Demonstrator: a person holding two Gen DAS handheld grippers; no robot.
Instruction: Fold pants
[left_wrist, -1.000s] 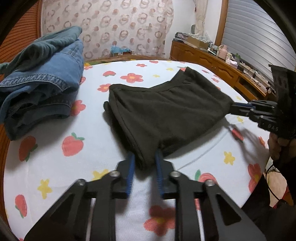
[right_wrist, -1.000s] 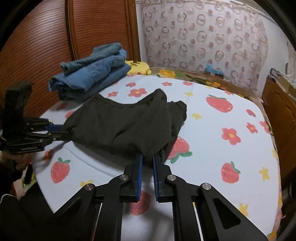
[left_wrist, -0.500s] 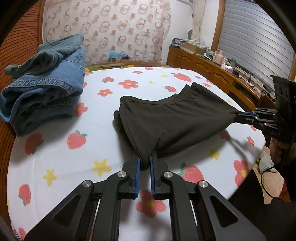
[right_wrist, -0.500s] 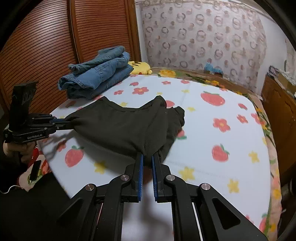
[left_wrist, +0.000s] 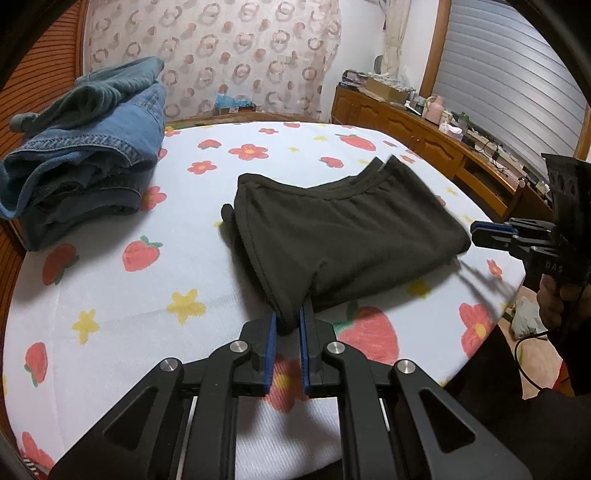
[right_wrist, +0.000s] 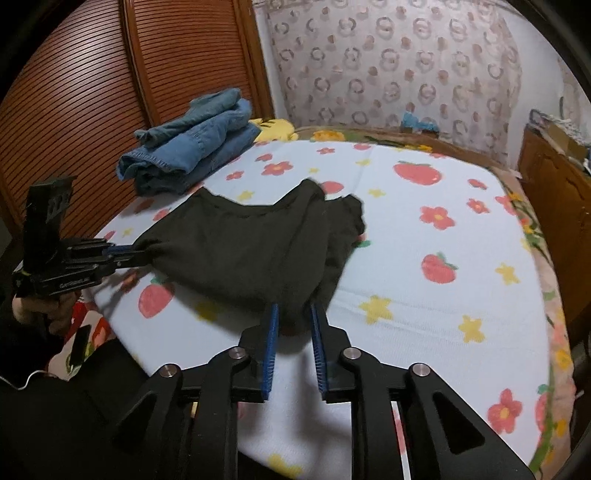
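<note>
Dark olive pants (left_wrist: 343, 236), folded over, lie on the flower-and-strawberry bed sheet (left_wrist: 122, 295). In the left wrist view my left gripper (left_wrist: 288, 321) pinches the near corner of the cloth between its blue pads. My right gripper (left_wrist: 480, 232) is at the right corner, its jaws parted and the cloth just off them. In the right wrist view the pants (right_wrist: 251, 251) lie ahead, my right gripper (right_wrist: 293, 314) is open around their near edge, and my left gripper (right_wrist: 136, 254) holds the left corner.
A pile of folded blue jeans (left_wrist: 85, 147) sits at the back left of the bed (right_wrist: 188, 155). A wooden slatted wardrobe (right_wrist: 92, 92) stands behind it. A wooden sideboard (left_wrist: 424, 136) with clutter runs along the right side. The bed's edge is close to both grippers.
Both grippers lowered the pants onto the sheet. The right gripper's jaws have opened and let the cloth go. The left jaws have widened slightly but still hold cloth.
</note>
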